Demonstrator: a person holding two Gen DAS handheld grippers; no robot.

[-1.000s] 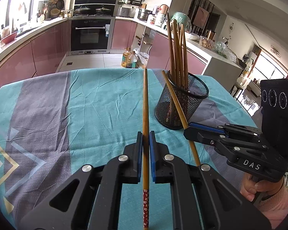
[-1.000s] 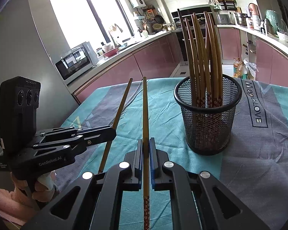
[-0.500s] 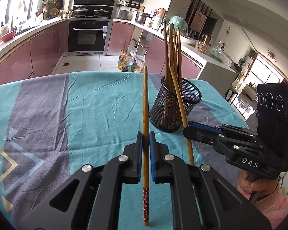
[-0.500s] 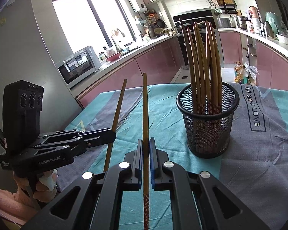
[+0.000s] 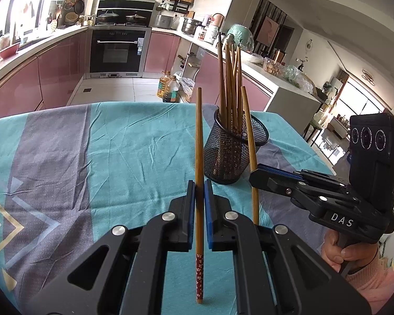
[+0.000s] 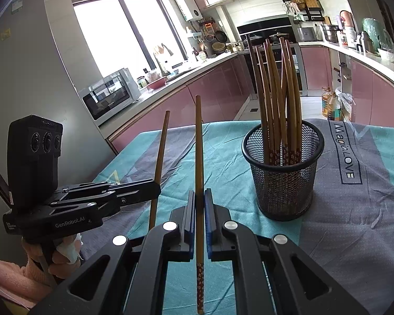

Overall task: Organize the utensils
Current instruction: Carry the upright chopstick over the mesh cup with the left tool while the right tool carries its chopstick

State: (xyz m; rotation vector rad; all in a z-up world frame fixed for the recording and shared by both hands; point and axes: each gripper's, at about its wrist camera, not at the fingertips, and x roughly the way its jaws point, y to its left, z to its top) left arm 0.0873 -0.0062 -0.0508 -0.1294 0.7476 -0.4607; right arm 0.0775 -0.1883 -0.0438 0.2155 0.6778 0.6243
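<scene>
A round black wire-mesh cup (image 6: 283, 173) stands upright on the counter (image 5: 118, 162), which is draped in a creased teal and grey cloth with pale geometric lines and printed lettering near the cup. Inside it a bundle of wooden chopsticks (image 6: 275, 99) stands on end, narrow tips up and fanned apart, their lower ends wrapped in a red floral pattern that shows through the mesh.

The left claw (image 5: 199, 191) is clenched on a single chopstick (image 5: 199, 157), its blue-lined black fingers pressed against both sides of the slim brown shaft. The stick points away along the fingers, with its red flower-patterned end hanging back below the claw. It sits just left of the mesh cup in the left wrist view, above the cloth.

The right claw (image 6: 199, 202) is likewise clamped on a second chopstick (image 6: 199, 162) of the same tapered wood and patterned butt, held to the left of the cup and apart from it. From the left wrist view this stick crosses in front of the cup's right side. Each claw is carried by a hand (image 5: 346, 249) in a pink sleeve.
</scene>
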